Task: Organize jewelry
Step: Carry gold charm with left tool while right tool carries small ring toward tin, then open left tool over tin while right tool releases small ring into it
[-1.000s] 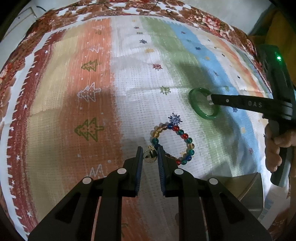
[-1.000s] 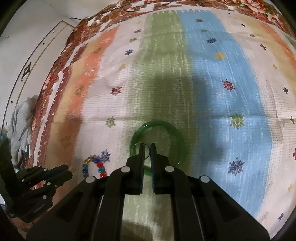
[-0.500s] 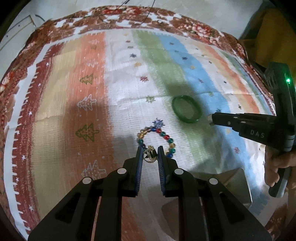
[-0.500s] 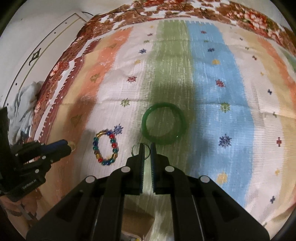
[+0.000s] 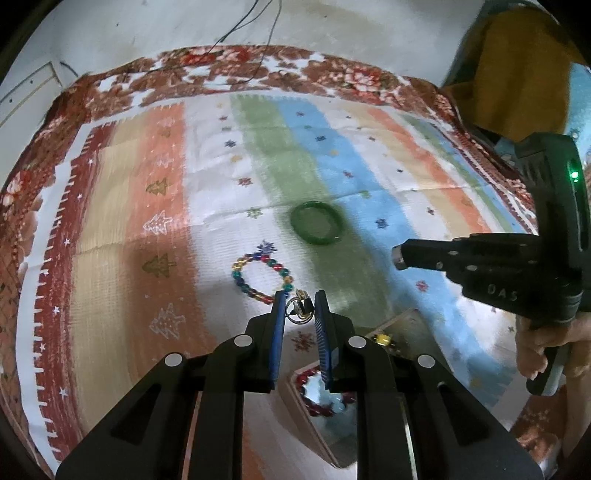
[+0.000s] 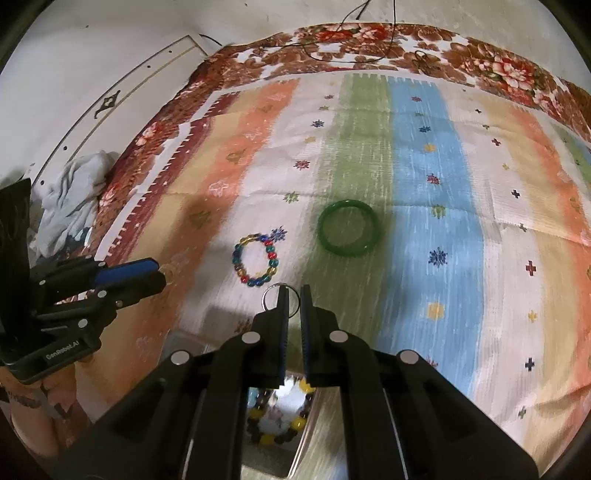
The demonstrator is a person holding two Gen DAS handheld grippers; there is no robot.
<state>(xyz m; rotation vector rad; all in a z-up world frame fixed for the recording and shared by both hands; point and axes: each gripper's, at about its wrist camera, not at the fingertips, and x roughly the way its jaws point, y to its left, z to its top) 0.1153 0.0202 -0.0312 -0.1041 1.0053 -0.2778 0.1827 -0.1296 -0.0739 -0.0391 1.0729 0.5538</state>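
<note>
My left gripper (image 5: 298, 307) is shut on a small gold ring cluster (image 5: 300, 309), held above the near cloth. My right gripper (image 6: 292, 293) is shut on a thin silver ring (image 6: 280, 295). A green bangle (image 5: 316, 222) lies flat on the green stripe; it also shows in the right wrist view (image 6: 349, 227). A multicoloured bead bracelet (image 5: 263, 274) lies left of the bangle, also seen in the right wrist view (image 6: 255, 264). Below both grippers sits an open box (image 5: 354, 391) with beaded jewelry inside (image 6: 277, 417).
A striped cloth (image 6: 436, 192) with a floral border covers the surface. Crumpled grey fabric (image 6: 70, 199) lies off the left edge. Cables (image 5: 243, 33) run across the pale floor beyond. A yellow object (image 5: 517, 74) stands at the far right.
Both grippers have pulled back and up from the cloth with their rings. The green bangle stays behind on the cloth. The open box has come into view beneath the grippers.
</note>
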